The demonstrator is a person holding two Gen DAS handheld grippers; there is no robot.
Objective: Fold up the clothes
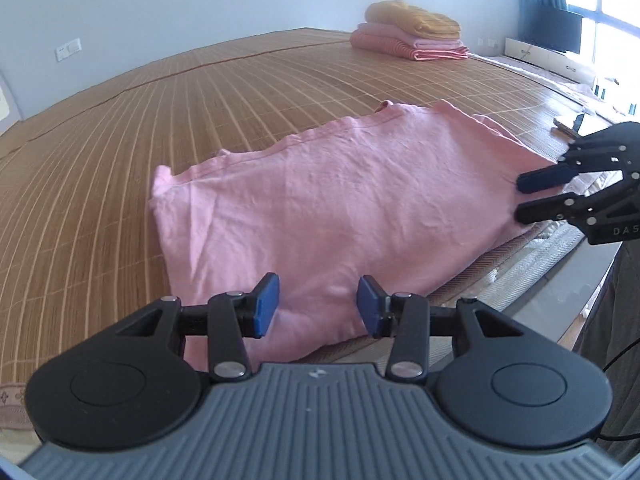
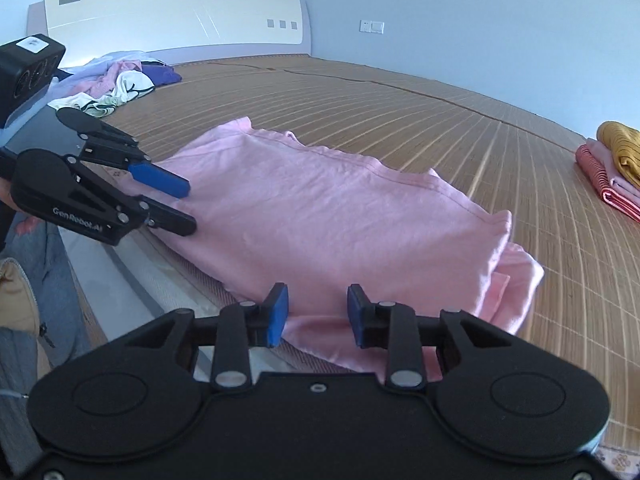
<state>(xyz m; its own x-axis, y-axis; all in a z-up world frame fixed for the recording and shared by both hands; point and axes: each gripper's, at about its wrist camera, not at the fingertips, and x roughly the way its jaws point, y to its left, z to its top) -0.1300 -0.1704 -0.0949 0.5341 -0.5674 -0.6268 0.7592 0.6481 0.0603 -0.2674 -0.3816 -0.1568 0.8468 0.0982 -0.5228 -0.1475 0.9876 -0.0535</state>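
Note:
A pink garment (image 1: 340,200) lies folded into a broad rectangle on the bamboo mat (image 1: 180,112), close to the bed's near edge. My left gripper (image 1: 318,300) hovers open over its near left part, blue pads apart and gripping nothing. At the cloth's right end my right gripper (image 1: 520,198) is open too. In the right wrist view the same garment (image 2: 320,208) shows doubled layers at its right end. There the right gripper (image 2: 317,308) stands open above the near hem, and the left gripper (image 2: 189,210) is open at the far left edge.
A stack of folded clothes (image 1: 408,32), yellow on top of pink and striped, sits at the mat's far corner (image 2: 616,168). A loose pile of unfolded clothes (image 2: 120,80) lies by the headboard (image 2: 172,16). The bed edge (image 2: 160,280) runs just below the garment.

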